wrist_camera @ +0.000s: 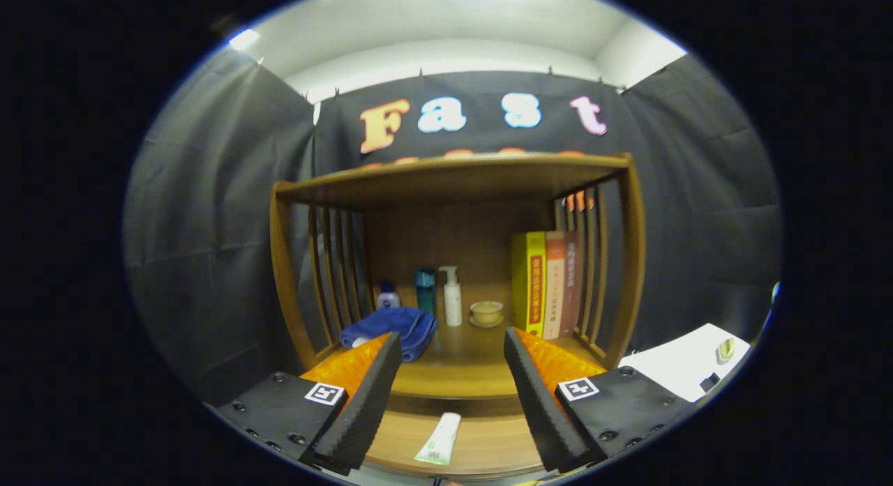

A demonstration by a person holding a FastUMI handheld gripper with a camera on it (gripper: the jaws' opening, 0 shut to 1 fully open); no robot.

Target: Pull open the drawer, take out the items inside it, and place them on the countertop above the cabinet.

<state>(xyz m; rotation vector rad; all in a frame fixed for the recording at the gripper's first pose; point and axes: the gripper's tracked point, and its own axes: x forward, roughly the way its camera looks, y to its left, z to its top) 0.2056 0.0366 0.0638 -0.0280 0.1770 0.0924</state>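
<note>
Jaws: your gripper [453, 374] stands wide apart, clamping nothing. Tube [440, 438]: lies in the open drawer [488, 447] between your fingers, near end cut off. Countertop [460, 364]: towel [394, 330] partly hidden behind one finger.

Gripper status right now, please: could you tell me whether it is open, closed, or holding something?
Gripper: open, holding nothing; the tube lies between its fingers, untouched.

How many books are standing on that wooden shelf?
3 books: a yellow one, a pale one beside it, a brown one against the side slats. More may hide behind.
</note>
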